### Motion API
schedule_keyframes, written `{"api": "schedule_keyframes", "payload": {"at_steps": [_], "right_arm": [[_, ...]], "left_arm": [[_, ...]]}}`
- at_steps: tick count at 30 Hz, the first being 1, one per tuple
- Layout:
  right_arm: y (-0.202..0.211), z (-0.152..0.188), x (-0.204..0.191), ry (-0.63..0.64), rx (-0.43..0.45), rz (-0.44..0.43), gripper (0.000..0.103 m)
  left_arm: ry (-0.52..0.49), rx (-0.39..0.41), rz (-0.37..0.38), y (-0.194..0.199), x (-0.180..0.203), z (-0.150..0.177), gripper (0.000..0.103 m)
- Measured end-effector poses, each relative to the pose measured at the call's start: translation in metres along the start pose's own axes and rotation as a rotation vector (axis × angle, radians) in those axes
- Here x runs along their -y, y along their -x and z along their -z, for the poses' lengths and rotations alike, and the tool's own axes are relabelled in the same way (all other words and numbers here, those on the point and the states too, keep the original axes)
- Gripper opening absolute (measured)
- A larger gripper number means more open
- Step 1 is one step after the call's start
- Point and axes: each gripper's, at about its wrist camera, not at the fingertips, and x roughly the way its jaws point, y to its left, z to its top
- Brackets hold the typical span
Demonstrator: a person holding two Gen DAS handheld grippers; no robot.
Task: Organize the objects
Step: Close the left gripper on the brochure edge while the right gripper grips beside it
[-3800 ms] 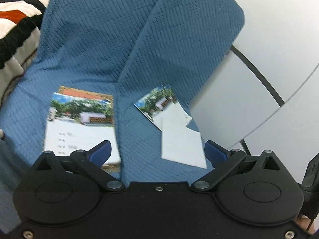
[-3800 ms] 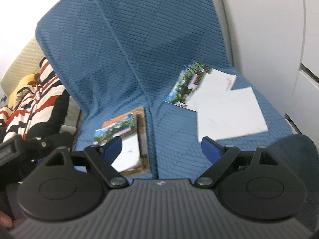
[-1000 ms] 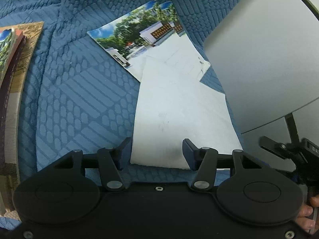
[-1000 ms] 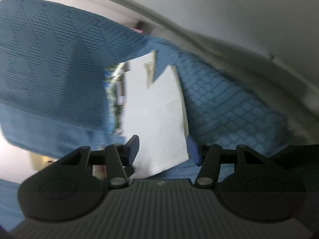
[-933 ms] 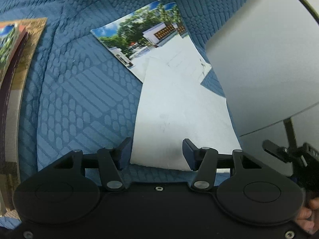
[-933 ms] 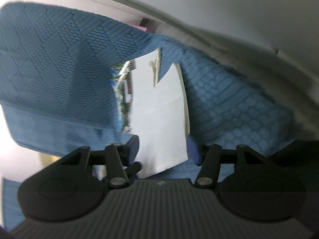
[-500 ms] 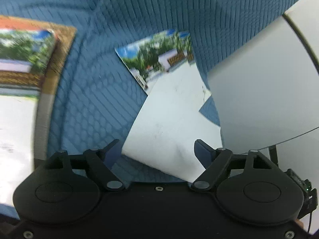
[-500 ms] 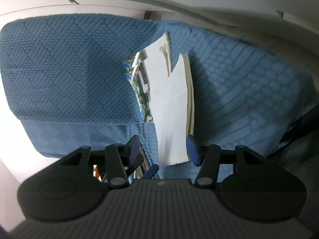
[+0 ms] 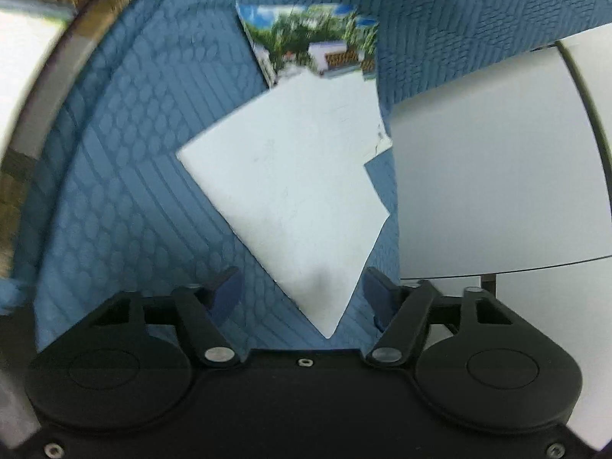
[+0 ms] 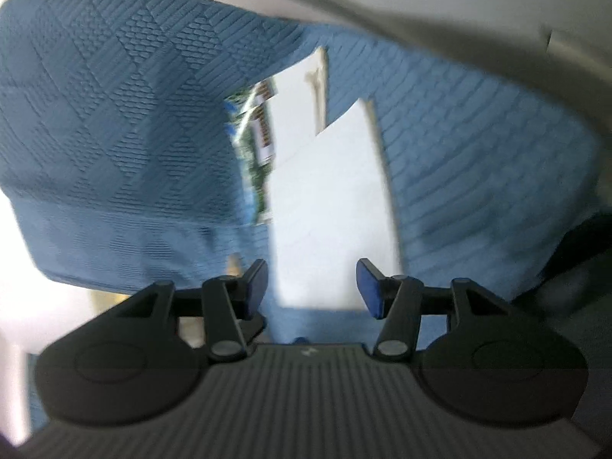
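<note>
A white booklet [image 9: 290, 191] lies on the blue quilted cover [image 9: 126, 191], overlapping a booklet with a photo cover [image 9: 313, 46] behind it. My left gripper [image 9: 302, 292] hovers over the white booklet's near corner. Its jaws are closing, the corner lies between them, and the pads do not touch it. In the right wrist view the same white booklet [image 10: 329, 199] and photo booklet [image 10: 256, 134] show from the other side. My right gripper [image 10: 311, 287] stands open at the booklet's near edge, with a gap at both pads.
A stack of photo booklets on a brown-edged board [image 9: 26, 57] lies at the far left, blurred. A white panel [image 9: 489, 153] borders the cover on the right. The cover's backrest [image 10: 114, 114] rises behind the booklets, with a pale wall [image 10: 420, 0] beyond.
The left gripper has rolled and shifted, so the white booklet now sits diagonally with one corner toward it. Its jaws widened, then narrowed. The right gripper moved slightly, its jaws unchanged.
</note>
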Motion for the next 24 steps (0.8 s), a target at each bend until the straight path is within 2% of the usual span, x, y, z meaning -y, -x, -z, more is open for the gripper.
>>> {"api": "schedule_keyframes", "payload": {"at_steps": [2,7,8,11,14,20,24], "right_arm": [[0.000,0.001,-0.002,0.044,0.018,0.075,0.054],[-0.016,0.016,-0.006,0.117,-0.023,0.163,0.054],[-0.017,0.019,-0.005,0.125,-0.022,0.183,0.051],[-0.020,0.025,-0.010,0.136,-0.010,0.195,0.052],[-0.026,0.025,-0.011,0.102,-0.009,0.171,0.055],[-0.028,0.021,0.008,-0.092,0.003,0.048,0.055],[-0.041,0.024,0.011,-0.178,-0.046,-0.062,0.054]], "left_arm": [[0.029,-0.016,0.015,-0.010,-0.004,0.003,0.057],[0.044,-0.009,0.028,-0.020,-0.006,0.004,0.053],[0.047,-0.007,0.032,-0.020,-0.007,0.003,0.053],[0.084,-0.003,0.064,-0.022,-0.013,0.000,0.053],[0.119,-0.004,0.093,-0.022,-0.021,-0.002,0.052],[0.177,-0.004,0.141,-0.019,-0.035,-0.003,0.055],[0.215,-0.006,0.166,-0.017,-0.041,-0.004,0.060]]}}
